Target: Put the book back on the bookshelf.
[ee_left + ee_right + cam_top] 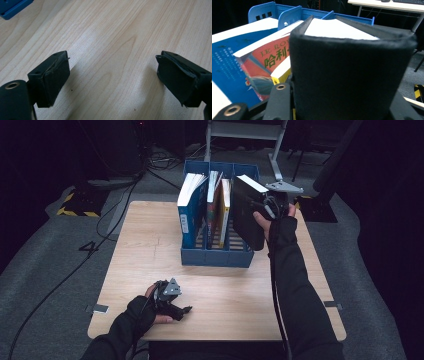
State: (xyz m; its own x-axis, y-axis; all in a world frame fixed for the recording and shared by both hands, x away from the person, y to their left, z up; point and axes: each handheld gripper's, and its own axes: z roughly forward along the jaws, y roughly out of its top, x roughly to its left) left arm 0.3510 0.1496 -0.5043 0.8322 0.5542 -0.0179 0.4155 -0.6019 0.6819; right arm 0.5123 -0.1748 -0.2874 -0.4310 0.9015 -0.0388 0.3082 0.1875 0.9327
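While my left gripper [186,310] rests idle, my right gripper [264,206] pinches a black book [248,212] over the blue file rack [216,257].

At the left, near the table's [140,265] front edge, my left tool lies low on the wood, jaws spread wide with bare tabletop between the pads [53,77]. Moving right, the rack holds a blue book [190,210] in its left slot, then a colourful book [214,205] and a yellow-edged one [225,210] in the middle. At the rack's right end the black book hangs tilted, spine clamped in my right tool.

Overhead faces forward-down; gripper cameras close; all share blue rack [215,255].
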